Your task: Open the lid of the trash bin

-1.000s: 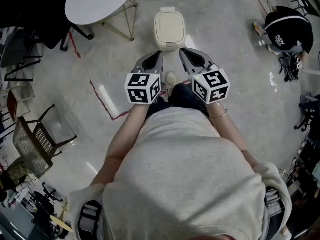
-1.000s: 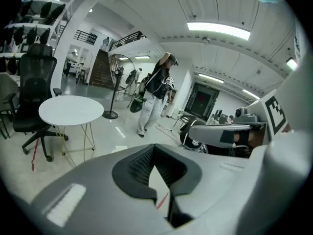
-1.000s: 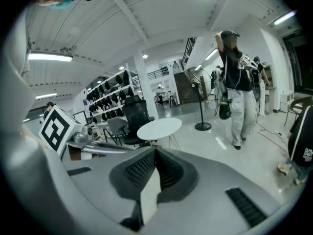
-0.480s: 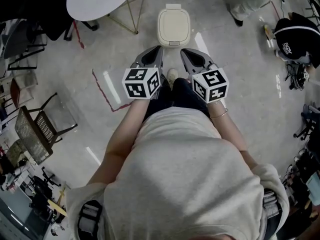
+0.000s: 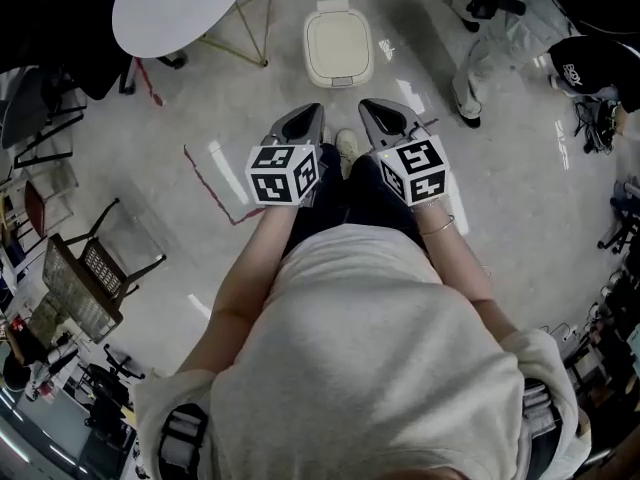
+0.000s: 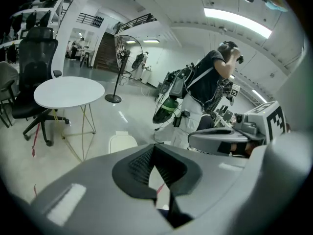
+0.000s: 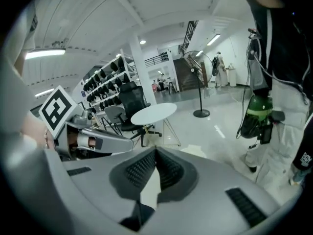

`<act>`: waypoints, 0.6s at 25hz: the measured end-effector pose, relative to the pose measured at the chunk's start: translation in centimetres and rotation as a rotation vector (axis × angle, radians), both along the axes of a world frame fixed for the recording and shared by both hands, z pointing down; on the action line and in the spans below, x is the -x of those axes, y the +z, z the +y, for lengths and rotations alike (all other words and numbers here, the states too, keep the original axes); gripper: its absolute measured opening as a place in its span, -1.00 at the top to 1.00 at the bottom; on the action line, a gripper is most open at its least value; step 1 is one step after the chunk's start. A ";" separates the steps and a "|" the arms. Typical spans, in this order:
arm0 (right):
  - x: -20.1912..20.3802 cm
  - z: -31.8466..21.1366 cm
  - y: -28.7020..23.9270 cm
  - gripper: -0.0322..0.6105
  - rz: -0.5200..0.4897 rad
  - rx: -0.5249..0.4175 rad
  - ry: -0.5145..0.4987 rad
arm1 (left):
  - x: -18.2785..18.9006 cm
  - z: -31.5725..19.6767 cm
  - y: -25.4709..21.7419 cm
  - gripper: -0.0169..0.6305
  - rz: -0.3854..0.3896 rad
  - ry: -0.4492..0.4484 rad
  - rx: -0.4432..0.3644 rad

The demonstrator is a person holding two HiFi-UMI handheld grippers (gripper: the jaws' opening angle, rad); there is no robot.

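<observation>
The cream trash bin (image 5: 338, 46) stands on the floor ahead of me with its lid down. In the left gripper view the trash bin (image 6: 122, 142) shows just above the jaws. My left gripper (image 5: 303, 124) and right gripper (image 5: 383, 118) hang side by side above my shoe (image 5: 347, 149), short of the bin and not touching it. The left gripper (image 6: 154, 148) is shut with nothing between its jaws. The right gripper (image 7: 155, 151) is shut and empty too.
A round white table (image 5: 180, 3) stands left of the bin, with black chairs (image 5: 60, 28) behind it. Another person's legs (image 5: 478, 63) are to the bin's right, near a black bag (image 5: 590, 63). A mesh chair (image 5: 85, 278) sits at the left, and red tape (image 5: 215, 198) marks the floor.
The bin has slid slightly up in the head view. Another person has walked in at the upper right. Both grippers stay shut, side by side, a little lower in the frame.
</observation>
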State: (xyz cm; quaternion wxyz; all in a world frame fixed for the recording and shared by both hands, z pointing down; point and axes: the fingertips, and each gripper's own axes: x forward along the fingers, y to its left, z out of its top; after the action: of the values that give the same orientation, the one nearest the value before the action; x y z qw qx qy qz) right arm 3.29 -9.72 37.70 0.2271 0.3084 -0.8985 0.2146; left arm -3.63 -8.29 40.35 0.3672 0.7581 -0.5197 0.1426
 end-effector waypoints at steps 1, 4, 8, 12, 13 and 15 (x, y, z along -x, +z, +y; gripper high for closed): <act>0.0 0.0 0.4 0.88 0.009 0.008 0.003 | -0.1 0.0 0.4 0.93 0.002 0.009 0.008; -0.1 0.1 1.5 0.88 0.039 0.032 0.017 | -0.2 -0.1 1.3 0.93 0.018 0.034 0.020; 0.1 0.4 3.6 0.88 0.090 0.060 0.022 | 0.1 0.0 3.9 0.93 0.047 0.055 0.060; 0.8 0.3 6.3 0.88 0.086 0.096 0.058 | 1.6 0.6 7.3 0.93 0.053 0.072 0.101; 1.4 0.1 7.0 0.88 0.082 0.104 0.071 | 2.5 0.8 8.2 0.93 0.056 0.071 0.106; 2.6 -0.3 9.1 0.88 0.089 0.118 0.095 | 4.4 1.0 10.3 0.93 0.072 0.074 0.100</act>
State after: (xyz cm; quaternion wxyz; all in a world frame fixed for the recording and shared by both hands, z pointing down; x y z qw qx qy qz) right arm 0.74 -9.98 46.77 0.2743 0.3460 -0.8576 0.2639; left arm -8.05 -7.33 50.60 0.4177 0.7621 -0.4700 0.1546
